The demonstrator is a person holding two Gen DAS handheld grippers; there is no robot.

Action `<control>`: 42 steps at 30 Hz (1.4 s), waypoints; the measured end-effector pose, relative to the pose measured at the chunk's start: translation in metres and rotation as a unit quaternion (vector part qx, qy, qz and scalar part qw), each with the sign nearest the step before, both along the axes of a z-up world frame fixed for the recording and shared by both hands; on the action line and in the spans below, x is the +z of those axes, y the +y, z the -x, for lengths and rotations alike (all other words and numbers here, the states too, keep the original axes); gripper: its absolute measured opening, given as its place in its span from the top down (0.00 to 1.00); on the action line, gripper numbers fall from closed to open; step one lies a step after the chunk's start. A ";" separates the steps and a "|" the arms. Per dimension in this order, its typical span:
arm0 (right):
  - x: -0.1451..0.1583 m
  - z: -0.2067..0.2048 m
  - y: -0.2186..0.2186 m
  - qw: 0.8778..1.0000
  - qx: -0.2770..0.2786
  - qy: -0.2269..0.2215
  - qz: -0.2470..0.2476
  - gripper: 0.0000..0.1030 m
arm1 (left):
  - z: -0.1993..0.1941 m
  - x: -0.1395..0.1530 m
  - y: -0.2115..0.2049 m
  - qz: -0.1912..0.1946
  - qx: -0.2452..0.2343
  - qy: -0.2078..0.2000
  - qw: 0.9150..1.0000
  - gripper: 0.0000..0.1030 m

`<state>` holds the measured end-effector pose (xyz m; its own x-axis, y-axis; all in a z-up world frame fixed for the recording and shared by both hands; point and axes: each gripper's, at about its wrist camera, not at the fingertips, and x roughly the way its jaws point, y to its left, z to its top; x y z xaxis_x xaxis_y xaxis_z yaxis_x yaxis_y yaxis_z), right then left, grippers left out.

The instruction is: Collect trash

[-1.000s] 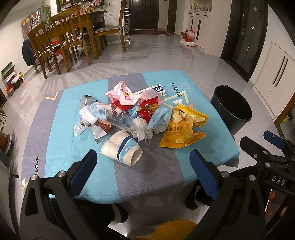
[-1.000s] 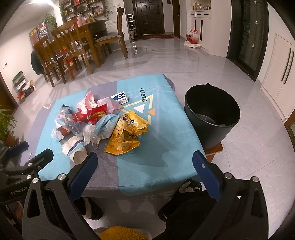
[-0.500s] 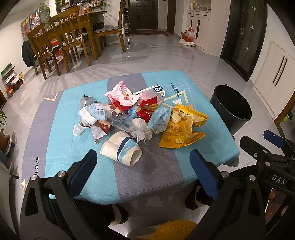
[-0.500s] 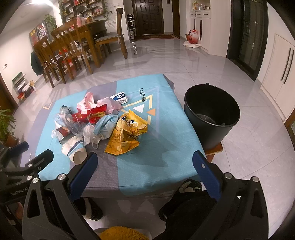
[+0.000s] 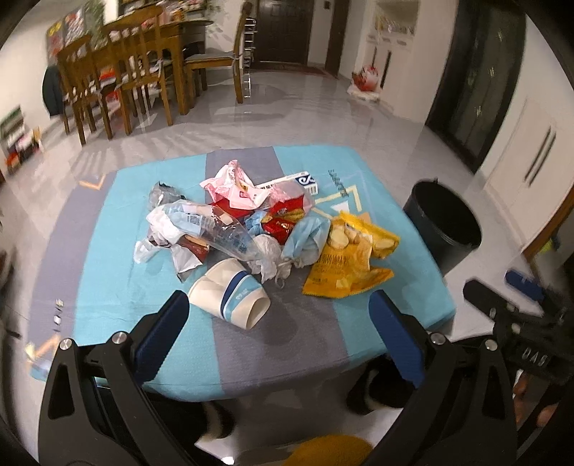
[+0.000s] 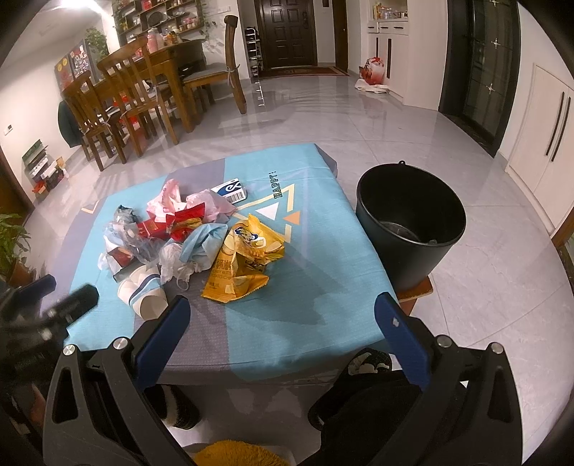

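A pile of trash lies on a low table with a blue and grey cloth [image 5: 107,286] [image 6: 323,272]: a paper cup [image 5: 229,294] [image 6: 143,290] on its side, a yellow chip bag [image 5: 351,258] [image 6: 244,261], a blue face mask [image 5: 305,240] [image 6: 204,243], a clear plastic bottle [image 5: 222,236], red and pink wrappers [image 5: 236,186] [image 6: 179,215]. A black bucket [image 5: 445,229] [image 6: 409,222] stands on the floor right of the table. My left gripper [image 5: 280,322] is open and empty, just short of the cup. My right gripper [image 6: 283,322] is open and empty over the near table edge.
A wooden dining table with chairs [image 5: 125,79] [image 6: 143,93] stands at the back left. A dark door [image 6: 287,32] and white cabinets [image 6: 545,118] line the far and right walls. A potted plant [image 6: 10,243] is at the left. Slippered feet [image 6: 366,362] show below the table edge.
My left gripper has moved forward toward the paper cup and its view is blurred by motion. My right gripper has barely moved. Both stay open.
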<state>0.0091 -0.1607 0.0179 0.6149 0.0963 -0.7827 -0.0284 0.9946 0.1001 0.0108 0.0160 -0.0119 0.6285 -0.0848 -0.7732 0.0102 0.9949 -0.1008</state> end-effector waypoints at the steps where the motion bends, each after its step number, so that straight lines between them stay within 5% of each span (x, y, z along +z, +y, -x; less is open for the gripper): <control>1: -0.001 0.000 -0.002 1.000 0.002 0.000 -0.006 0.02 | -0.002 -0.001 0.010 0.023 0.005 -0.004 1.000 0.03; 10: -0.006 -0.009 -0.029 0.999 -0.009 0.004 -0.046 0.02 | -0.011 -0.009 0.062 0.102 0.038 -0.011 0.994 0.03; 21: -0.054 -0.044 -0.037 0.992 -0.001 0.055 -0.111 0.02 | -0.038 -0.082 0.055 0.047 0.048 0.085 0.994 0.03; 27: -0.089 -0.076 -0.031 0.976 0.031 0.104 -0.190 0.02 | -0.052 -0.117 0.068 0.119 0.077 0.139 0.980 0.03; 38: -0.132 -0.122 0.007 0.970 0.051 0.139 -0.191 0.03 | -0.084 -0.148 0.070 0.127 0.136 0.156 0.970 0.03; 42: -0.138 -0.124 0.003 0.970 0.043 0.141 -0.195 0.22 | -0.086 -0.160 0.069 0.133 0.143 0.164 0.967 0.20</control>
<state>0.1328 -0.1574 -0.1204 0.3572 0.4611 -0.8123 -0.0268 0.8743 0.4846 0.0972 0.0854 -0.1721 0.3795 -0.1673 -0.9099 -0.3368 0.8910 -0.3043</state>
